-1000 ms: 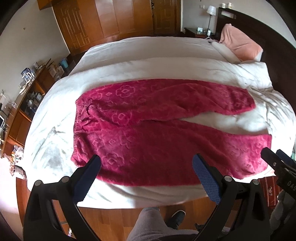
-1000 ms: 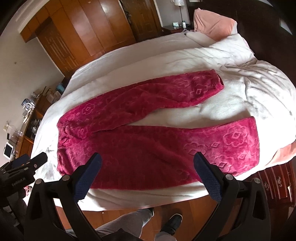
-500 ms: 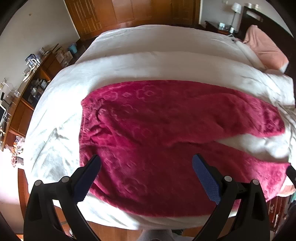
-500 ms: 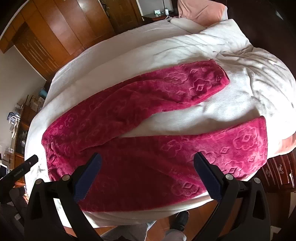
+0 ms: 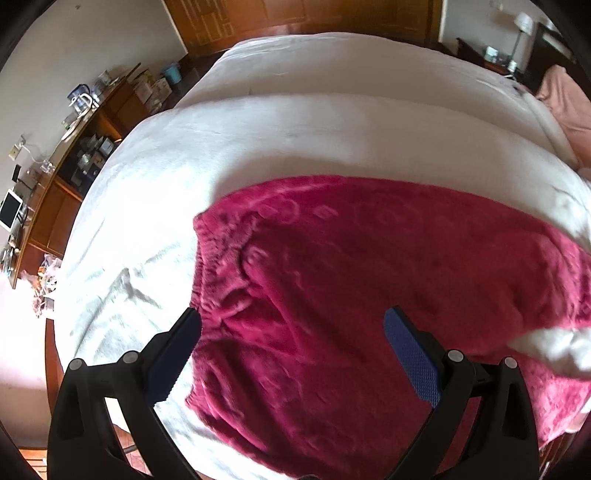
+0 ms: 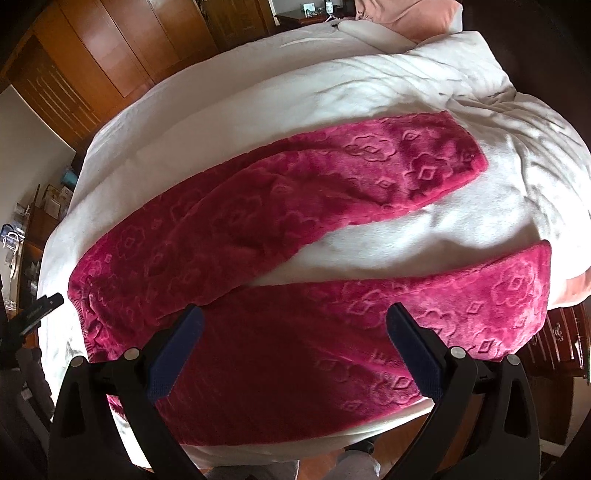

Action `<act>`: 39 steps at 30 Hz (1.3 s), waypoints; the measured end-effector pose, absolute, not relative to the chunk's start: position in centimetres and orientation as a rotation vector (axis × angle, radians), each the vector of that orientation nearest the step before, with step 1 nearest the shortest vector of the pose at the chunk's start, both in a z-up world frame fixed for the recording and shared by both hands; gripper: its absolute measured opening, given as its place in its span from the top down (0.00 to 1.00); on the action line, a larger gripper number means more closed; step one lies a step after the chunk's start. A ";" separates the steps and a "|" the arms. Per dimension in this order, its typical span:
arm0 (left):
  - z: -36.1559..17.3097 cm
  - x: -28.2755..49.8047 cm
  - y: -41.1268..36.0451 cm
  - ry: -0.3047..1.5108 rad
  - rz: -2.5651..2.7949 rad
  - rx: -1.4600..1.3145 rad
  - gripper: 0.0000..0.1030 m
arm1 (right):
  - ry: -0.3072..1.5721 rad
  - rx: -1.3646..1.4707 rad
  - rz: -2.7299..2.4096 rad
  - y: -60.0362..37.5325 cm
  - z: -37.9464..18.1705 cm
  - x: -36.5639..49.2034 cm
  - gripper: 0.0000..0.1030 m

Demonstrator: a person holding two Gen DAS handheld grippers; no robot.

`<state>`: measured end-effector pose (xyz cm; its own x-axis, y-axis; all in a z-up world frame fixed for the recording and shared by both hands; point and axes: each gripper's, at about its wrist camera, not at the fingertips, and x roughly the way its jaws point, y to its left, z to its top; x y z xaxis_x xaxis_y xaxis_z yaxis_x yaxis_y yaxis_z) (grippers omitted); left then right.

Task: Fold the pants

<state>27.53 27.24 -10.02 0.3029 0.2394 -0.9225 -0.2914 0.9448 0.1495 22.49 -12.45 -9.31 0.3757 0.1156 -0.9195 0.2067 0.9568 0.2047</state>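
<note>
Magenta fleece pants (image 6: 295, 236) with an embossed flower pattern lie flat on a white bed (image 6: 258, 96), waistband at the left, both legs spread apart toward the right. In the left wrist view the pants (image 5: 369, 277) fill the lower frame, waistband near the left finger. My left gripper (image 5: 291, 354) is open and empty, hovering over the waist end. My right gripper (image 6: 293, 350) is open and empty, above the near leg. The left gripper's tip (image 6: 37, 314) shows at the left edge of the right wrist view.
A pink pillow (image 6: 410, 14) lies at the head of the bed, at the far right. Wooden wardrobes (image 6: 110, 55) stand behind the bed. A cluttered wooden desk (image 5: 62, 155) runs along the left wall. A dark carved cabinet (image 6: 554, 343) stands at the bed's near right corner.
Both grippers have moved forward and closer over the bed. The left one has shifted toward the waistband, the right one over the near leg. The pants have not moved.
</note>
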 end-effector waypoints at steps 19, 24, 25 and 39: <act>-16.7 37.6 36.6 1.289 0.390 -0.150 0.05 | 1.335 0.249 -0.030 -6.8 -13.1 25.2 0.03; -17.6 39.6 38.3 1.268 0.345 -0.136 0.05 | 1.346 0.259 -0.033 -6.9 -13.5 24.9 0.03; -18.0 40.1 38.3 1.261 0.321 -0.116 0.05 | 1.349 0.260 -0.033 -6.9 -13.6 24.9 0.03; -23.8 43.2 40.5 1.365 0.088 -0.020 0.51 | 1.365 0.259 -0.037 -8.3 -14.5 24.8 0.03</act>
